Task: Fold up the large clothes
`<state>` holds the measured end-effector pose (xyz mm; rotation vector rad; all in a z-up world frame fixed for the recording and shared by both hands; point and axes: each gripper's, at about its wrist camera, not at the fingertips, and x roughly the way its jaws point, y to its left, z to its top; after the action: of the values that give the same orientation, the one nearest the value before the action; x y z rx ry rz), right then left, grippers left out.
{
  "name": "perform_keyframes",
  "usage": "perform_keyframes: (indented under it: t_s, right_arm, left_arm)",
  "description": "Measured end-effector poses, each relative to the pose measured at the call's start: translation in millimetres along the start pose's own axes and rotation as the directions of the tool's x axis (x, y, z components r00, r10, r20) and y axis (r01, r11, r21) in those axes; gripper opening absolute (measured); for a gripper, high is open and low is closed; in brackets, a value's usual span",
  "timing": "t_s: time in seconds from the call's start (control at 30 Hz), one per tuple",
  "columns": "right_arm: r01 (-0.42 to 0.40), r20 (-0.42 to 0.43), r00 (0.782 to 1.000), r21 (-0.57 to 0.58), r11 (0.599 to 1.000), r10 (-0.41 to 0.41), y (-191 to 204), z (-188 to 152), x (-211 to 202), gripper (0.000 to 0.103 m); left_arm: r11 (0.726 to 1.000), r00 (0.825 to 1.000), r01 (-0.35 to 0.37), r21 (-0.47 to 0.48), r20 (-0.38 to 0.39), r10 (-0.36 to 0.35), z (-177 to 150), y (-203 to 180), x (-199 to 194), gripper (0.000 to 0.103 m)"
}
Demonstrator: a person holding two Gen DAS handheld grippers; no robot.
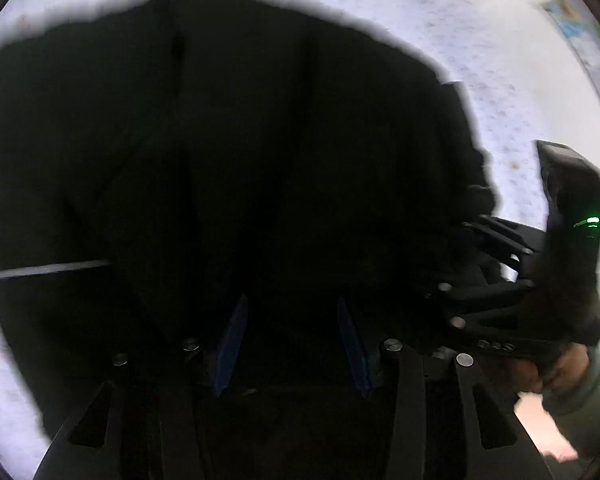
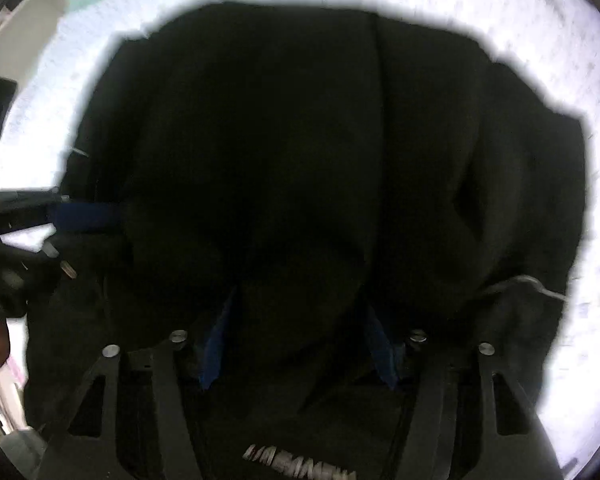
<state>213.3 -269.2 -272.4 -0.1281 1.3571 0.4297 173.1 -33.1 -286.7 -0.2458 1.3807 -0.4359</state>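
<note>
A large black garment (image 1: 240,128) lies spread on a white speckled sheet (image 1: 512,92) and fills most of both views. In the left wrist view my left gripper (image 1: 292,340) points down onto it, blue pads (image 1: 232,344) apart with their inner faces bare, so it is open. In the right wrist view my right gripper (image 2: 298,344) is shut on a thick bunch of the black garment (image 2: 300,160) that bulges between its blue pads (image 2: 214,352). Each gripper shows in the other's view: the right gripper (image 1: 460,256) at the cloth's right edge, the left gripper (image 2: 80,240) at its left edge.
A white drawstring (image 2: 528,282) lies on the cloth, and pale lettering (image 2: 296,460) shows near my right gripper's base. A hand (image 1: 560,368) in a light sleeve holds the right gripper. White sheet (image 2: 580,340) rings the garment; a colourful printed edge (image 1: 588,52) lies far right.
</note>
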Motion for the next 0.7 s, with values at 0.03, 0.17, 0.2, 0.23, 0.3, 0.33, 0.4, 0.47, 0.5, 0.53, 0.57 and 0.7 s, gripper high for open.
perform_keyframes:
  t_s: [0.03, 0.17, 0.2, 0.23, 0.3, 0.33, 0.4, 0.47, 0.5, 0.53, 0.57, 0.7]
  right_arm:
    - [0.003, -0.003, 1.000, 0.019, 1.000, -0.003, -1, 1, 4, 0.063]
    - [0.004, 0.014, 1.000, 0.027, 1.000, -0.004, 4, -2, -28, 0.063]
    - [-0.012, 0.028, 1.000, 0.032, 0.999, 0.011, 4, -7, -40, 0.063]
    - [-0.031, 0.047, 0.998, 0.041, 0.999, 0.029, 3, -15, -53, 0.064]
    - [-0.054, 0.083, 0.995, 0.067, 0.996, 0.049, -5, -37, -76, 0.064]
    - [-0.061, 0.088, 0.995, 0.091, 0.994, 0.053, -10, -50, -85, 0.064]
    - [-0.062, 0.093, 0.994, 0.140, 0.988, 0.049, -31, -79, -86, 0.065]
    - [-0.061, 0.095, 0.995, 0.198, 0.978, 0.043, -43, -112, -97, 0.065]
    - [-0.057, 0.091, 0.995, 0.220, 0.974, 0.038, -48, -125, -101, 0.065]
    - [-0.052, 0.084, 0.996, 0.244, 0.969, 0.032, -57, -140, -100, 0.065]
    - [-0.047, 0.076, 0.997, 0.265, 0.963, 0.027, -63, -156, -102, 0.065]
    - [-0.039, 0.061, 0.998, 0.329, 0.944, 0.020, -80, -206, -106, 0.065]
  left_arm:
    - [1.000, 1.000, 0.008, -0.023, 0.012, -0.007, 1, 0, -3, 0.047]
    - [0.999, 0.998, 0.023, -0.048, 0.060, -0.020, -9, -5, -43, 0.047]
    - [0.999, 0.997, 0.014, -0.050, 0.079, -0.010, -18, -4, -55, 0.047]
    - [0.998, 0.995, 0.004, -0.056, 0.100, 0.002, -27, -3, -68, 0.047]
    - [0.995, 0.991, -0.019, -0.097, 0.133, 0.032, -52, 9, -95, 0.048]
    - [0.991, 0.989, -0.027, -0.133, 0.138, 0.046, -65, 18, -105, 0.048]
    - [0.973, 0.986, -0.029, -0.228, 0.154, 0.065, -95, 40, -124, 0.048]
    - [0.947, 0.979, -0.048, -0.318, 0.173, 0.108, -133, 57, -138, 0.047]
    - [0.931, 0.973, -0.066, -0.358, 0.183, 0.140, -153, 66, -147, 0.047]
    - [0.921, 0.969, -0.074, -0.382, 0.189, 0.156, -167, 78, -155, 0.047]
    - [0.905, 0.966, -0.073, -0.418, 0.195, 0.168, -189, 87, -163, 0.048]
    - [0.866, 0.968, -0.033, -0.499, 0.199, 0.152, -248, 117, -171, 0.048]
